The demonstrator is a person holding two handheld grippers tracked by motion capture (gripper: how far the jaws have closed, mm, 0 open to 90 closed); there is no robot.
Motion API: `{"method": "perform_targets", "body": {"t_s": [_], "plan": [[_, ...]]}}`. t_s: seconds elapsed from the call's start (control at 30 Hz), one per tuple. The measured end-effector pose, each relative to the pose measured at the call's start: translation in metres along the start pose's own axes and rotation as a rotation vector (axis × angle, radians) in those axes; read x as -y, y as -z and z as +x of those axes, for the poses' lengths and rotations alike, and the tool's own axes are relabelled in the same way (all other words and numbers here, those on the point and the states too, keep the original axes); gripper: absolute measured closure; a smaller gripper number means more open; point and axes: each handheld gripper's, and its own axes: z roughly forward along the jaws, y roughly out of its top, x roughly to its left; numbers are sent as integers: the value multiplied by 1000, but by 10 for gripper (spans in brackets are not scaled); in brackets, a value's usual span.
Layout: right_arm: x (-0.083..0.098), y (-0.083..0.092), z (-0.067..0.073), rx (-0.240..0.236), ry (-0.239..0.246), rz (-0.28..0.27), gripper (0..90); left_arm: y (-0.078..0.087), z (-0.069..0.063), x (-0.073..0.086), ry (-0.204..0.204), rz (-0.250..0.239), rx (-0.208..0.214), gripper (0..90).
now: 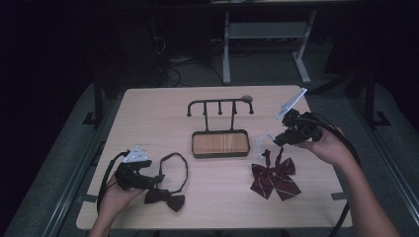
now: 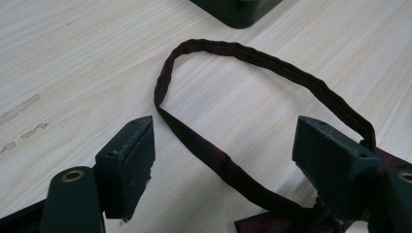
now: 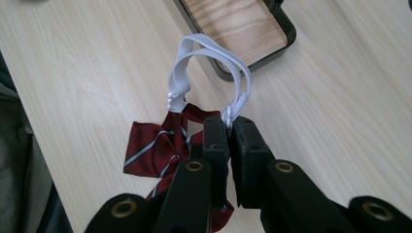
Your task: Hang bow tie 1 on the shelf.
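- The right gripper (image 3: 228,127) is pinching the white elastic loop (image 3: 209,58) of the striped red bow tie (image 3: 155,145); its fingers (image 3: 216,141) are squeezed tight on the band.
- In the high view, this bow tie (image 1: 274,177) is lying near the right side of the tabletop (image 1: 148,113), just under the right gripper (image 1: 276,140), with its band pulled up toward the gripper.
- The left gripper (image 2: 223,145) is sitting low over the tabletop with its fingers (image 2: 131,160) spread wide, holding nothing.
- The strap (image 2: 252,58) of the dark bow tie (image 1: 165,197) is lying flat between those fingers, not pressed by them.
- The dark bow tie is resting near the front left, just beside the left gripper (image 1: 157,178).
- A black rack with a wooden tray (image 1: 220,143) is standing in the middle, apart from both bow ties.
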Motion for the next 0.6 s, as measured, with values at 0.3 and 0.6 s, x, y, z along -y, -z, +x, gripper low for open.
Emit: {"method": "perform_targets", "body": {"t_s": [0.3,0.6], "plan": [[-10,11,3,-3,20,-21,849,0,0,0,2,-1,2,239],[-24,21,6,7,45,-29,849,0,0,0,0,0,1,239]]}}
